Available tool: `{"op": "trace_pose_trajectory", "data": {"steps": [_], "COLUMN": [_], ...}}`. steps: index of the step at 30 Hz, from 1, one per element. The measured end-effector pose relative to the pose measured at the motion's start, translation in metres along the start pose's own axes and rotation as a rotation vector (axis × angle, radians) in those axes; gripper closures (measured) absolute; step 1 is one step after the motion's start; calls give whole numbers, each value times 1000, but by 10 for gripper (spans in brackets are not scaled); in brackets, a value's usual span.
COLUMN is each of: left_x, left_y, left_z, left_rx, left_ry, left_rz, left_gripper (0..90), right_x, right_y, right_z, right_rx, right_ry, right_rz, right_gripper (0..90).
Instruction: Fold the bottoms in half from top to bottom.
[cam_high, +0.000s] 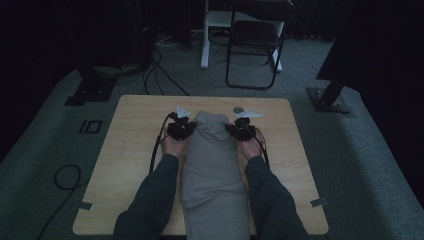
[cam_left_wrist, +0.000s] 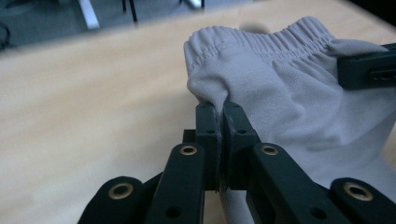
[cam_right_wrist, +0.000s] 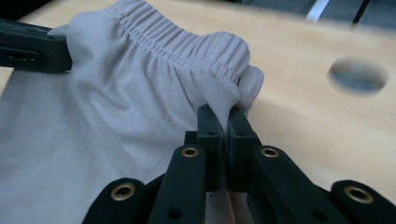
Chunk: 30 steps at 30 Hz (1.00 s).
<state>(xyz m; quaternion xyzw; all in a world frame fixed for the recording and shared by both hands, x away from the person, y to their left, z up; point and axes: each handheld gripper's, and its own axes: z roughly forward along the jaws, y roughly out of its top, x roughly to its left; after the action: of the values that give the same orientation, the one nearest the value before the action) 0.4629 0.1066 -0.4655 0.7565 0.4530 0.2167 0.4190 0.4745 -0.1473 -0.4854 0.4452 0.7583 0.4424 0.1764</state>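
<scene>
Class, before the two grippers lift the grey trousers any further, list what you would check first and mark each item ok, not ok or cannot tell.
1. Left gripper shut on the trousers beside the waistband: ok.
2. Right gripper shut on the opposite waistband corner: ok.
3. Both grips at matching height: ok.
4. Table either side of the trousers bare: ok.
5. Trouser legs hanging past the near edge free of snags: cannot tell.
</scene>
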Motion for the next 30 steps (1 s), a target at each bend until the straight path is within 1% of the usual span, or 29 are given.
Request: {"op": "trace_pose_trajectory", "data": {"steps": [1,2,3,4,5,6,9,13,15,19,20,22,26,30], "left_x": [0,0,0,0,0,1,1,-1,-3,-9,-11,-16,-25,-35], "left_y": [9,15,15,23,25,27,27,21,19,10,7,-1,-19,-38], "left_z": [-4,-8,-8,-12,-14,-16,-17,-17,-18,-27,-31,-37,-47,-59], "left_rx": [-18,-34,-34,-55,-66,-73,-62,-45,-38,-41,-37,-35,-15,4], "left_ry": [-1,1,1,2,4,1,1,-5,-8,-23,-29,-49,-74,-100], "left_rz": [6,7,7,11,11,10,19,22,32,51,62,69,88,108], "left_gripper": [866,866,865,865,865,865,865,863,863,862,862,862,861,860], "right_x": [-1,-1,-1,-1,-1,-1,2,3,4,6,7,9,14,22], "right_y": [5,14,14,20,29,32,35,28,24,15,12,5,-8,-26], "right_z": [-3,-9,-9,-14,-20,-22,-25,-24,-24,-28,-30,-35,-44,-56], "right_rx": [-15,-44,-44,-67,-98,-101,-100,-83,-73,-60,-57,-51,-34,-16], "right_ry": [-4,-7,-7,-10,-9,-6,-10,-6,-4,9,15,26,41,64], "right_rz": [-3,1,1,0,-4,-8,-37,-46,-46,-54,-59,-63,-78,-91], "right_gripper": [879,879,879,878,878,877,876,875,874,874,874,874,874,873]}}
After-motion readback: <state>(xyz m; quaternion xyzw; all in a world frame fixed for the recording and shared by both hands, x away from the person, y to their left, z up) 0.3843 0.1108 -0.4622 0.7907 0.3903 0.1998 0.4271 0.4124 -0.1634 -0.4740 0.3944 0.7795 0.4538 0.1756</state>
